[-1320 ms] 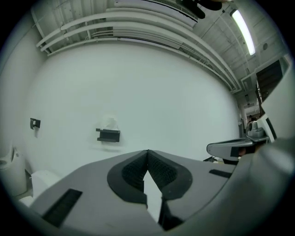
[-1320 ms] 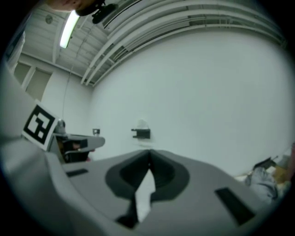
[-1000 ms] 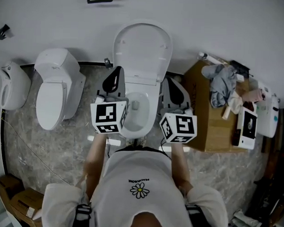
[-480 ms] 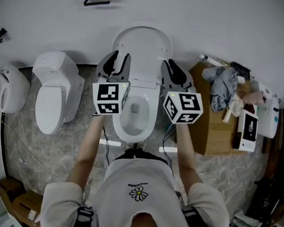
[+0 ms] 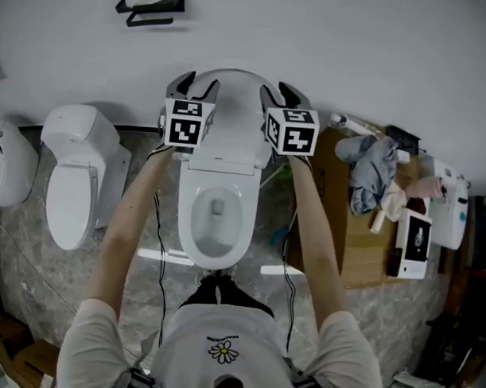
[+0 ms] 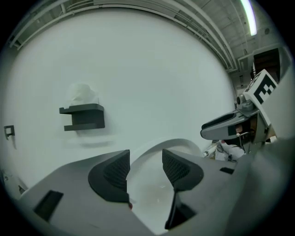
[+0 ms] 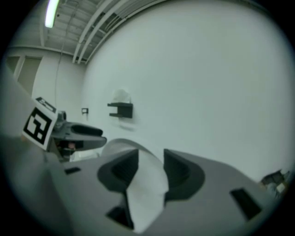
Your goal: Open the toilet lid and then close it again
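Below my outstretched arms the toilet bowl (image 5: 214,220) lies uncovered. The toilet lid (image 5: 234,109) stands upright behind it, against the wall.

Both of my grippers have just been opening. The left gripper (image 5: 193,86) now has its jaws apart at the lid's upper left rim. In the left gripper view the curved white edge sits in the gap, with space on either side. The right gripper (image 5: 282,93) is also spread, at the upper right rim. In the right gripper view the lid's edge fills most of the gap, but I don't read the pads as pressing on it.

With the lid already up, I judge this to be the start of the closing half. Both grippers are placed to take the top edge and bring it down, though neither has a grip yet.

Farther back, a dark shelf (image 5: 150,7) hangs on the wall above.

A second ago both grippers were shut and hung low beside the bowl, close to my body. Since then they have travelled forward to the lid's top. The lid itself has not moved.
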Tool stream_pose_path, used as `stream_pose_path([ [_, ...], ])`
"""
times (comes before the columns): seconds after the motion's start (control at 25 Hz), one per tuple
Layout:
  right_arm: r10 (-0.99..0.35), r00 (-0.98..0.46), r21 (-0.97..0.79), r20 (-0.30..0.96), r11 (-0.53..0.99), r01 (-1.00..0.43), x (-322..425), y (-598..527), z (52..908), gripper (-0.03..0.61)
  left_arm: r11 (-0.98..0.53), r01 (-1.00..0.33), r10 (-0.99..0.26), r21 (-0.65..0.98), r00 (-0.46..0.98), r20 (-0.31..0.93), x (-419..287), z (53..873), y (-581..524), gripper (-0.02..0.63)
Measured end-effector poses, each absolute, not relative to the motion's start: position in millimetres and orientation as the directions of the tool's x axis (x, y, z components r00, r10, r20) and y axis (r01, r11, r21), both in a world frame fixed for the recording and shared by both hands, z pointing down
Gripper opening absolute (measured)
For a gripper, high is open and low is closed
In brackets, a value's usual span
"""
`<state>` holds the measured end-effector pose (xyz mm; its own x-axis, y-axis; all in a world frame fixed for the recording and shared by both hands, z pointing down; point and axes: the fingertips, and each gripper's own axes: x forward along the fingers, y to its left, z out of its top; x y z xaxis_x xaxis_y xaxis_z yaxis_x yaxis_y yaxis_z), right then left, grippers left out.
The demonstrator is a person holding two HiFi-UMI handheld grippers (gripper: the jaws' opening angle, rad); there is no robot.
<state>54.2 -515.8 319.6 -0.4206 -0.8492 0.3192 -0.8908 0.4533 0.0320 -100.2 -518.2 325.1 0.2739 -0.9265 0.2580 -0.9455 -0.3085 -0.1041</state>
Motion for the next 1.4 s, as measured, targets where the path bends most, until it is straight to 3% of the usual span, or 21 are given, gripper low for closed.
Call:
stream_pose_path([
  [0.44,-0.827,-0.359,0.028,0.432,0.411,-0.911,66.0,-568.8,381.8,0.172,-0.273,-0.953,-0.91,-0.129,0.213,0.355,-119.4,382.9,-567.4,0.229],
  [1.0,-0.841,-0.368,-0.032,0.396,0.388,-0.921,67.4,-562.2,382.8,0.175,-0.285,-0.958,-0.877,-0.043,0.243,0.414,-122.3,377.8,-562.5,0.221],
  [1.16,-0.849,-0.387,-0.082,0.36,0.384,-0.919,72.3,-545.8,380.6,0.173,-0.293,-0.954,-0.889,-0.059,0.25,0.383,-128.1,374.3,-547.3,0.156],
  [1.4,-0.872,-0.362,-0.056,0.329,0.365,-0.929,72.6,-518.9,376.0,0.173,-0.319,-0.946,-0.892,-0.058,0.279,0.357,-128.6,370.2,-518.6,0.156],
])
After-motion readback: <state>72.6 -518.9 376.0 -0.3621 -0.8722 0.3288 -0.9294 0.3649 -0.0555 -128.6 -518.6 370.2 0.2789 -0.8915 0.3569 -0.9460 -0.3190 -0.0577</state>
